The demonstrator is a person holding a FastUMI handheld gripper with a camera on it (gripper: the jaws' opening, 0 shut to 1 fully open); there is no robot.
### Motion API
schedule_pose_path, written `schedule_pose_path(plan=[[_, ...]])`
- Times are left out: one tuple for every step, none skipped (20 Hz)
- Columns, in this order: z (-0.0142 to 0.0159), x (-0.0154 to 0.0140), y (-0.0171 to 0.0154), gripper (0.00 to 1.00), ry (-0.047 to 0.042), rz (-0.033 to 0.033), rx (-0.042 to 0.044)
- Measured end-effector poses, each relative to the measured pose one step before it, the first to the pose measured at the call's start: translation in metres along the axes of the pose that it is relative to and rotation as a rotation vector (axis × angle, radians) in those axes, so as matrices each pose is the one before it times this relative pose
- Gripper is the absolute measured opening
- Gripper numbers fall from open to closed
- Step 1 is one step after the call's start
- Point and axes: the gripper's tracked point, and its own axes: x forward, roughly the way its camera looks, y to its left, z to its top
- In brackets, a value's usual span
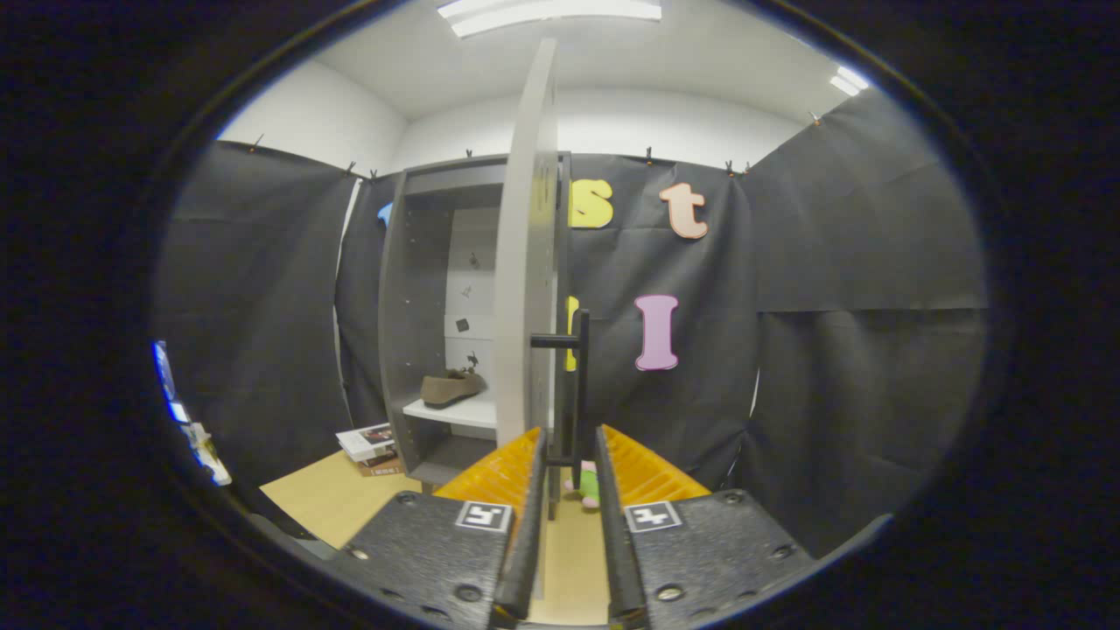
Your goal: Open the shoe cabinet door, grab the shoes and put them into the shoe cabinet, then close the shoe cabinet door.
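The grey shoe cabinet (404, 297) stands against the booth's back wall. Its door (525, 289) is swung out toward me and I see it edge-on. A black bar handle (580, 376) runs down the door's right side. My gripper (570, 435) is drawn in close around the handle's lower end, with the door's edge just ahead of the left finger. Inside the cabinet, a brown shoe (451, 388) lies on a white shelf (468, 411). The cabinet's upper part holds nothing that I can see.
A small stack of books (372, 442) lies on the light wooden floor (324, 499) at the cabinet's left foot. A small pink and green thing (589, 484) sits on the floor beyond the fingers, below the handle. Black cloth walls close in on both sides.
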Motion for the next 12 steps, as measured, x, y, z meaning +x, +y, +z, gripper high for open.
schedule_pose_path(plan=[[-0.00831, -0.00962, 0.00854, 0.62, -0.00376, -0.01118, 0.00268], [-0.00223, -0.01208, 0.00879, 0.82, -0.00416, -0.00801, -0.00793], [-0.0067, -0.00338, 0.01298, 1.0, 0.00111, 0.00444, 0.00647], [-0.00551, -0.00262, 0.01545, 1.0, -0.00549, 0.01826, 0.01413], [-0.00894, -0.00212, 0.01275, 1.0, 0.00248, 0.02767, 0.01143], [-0.00872, 0.00063, 0.01503, 1.0, 0.00278, 0.01905, 0.00786], [-0.00774, 0.00161, 0.01367, 1.0, 0.00186, 0.01838, 0.01228], [-0.00869, 0.0031, 0.01394, 1.0, 0.00286, 0.01478, 0.01684], [-0.00774, 0.0021, 0.01474, 1.0, 0.00516, 0.01368, 0.01178], [-0.00799, 0.00421, 0.01269, 1.0, -0.0036, 0.01137, 0.0092], [-0.00984, 0.00788, 0.01007, 1.0, -0.00151, 0.0068, 0.00031], [-0.00917, 0.00931, 0.0069, 1.0, -0.00514, -0.00732, 0.00223]])
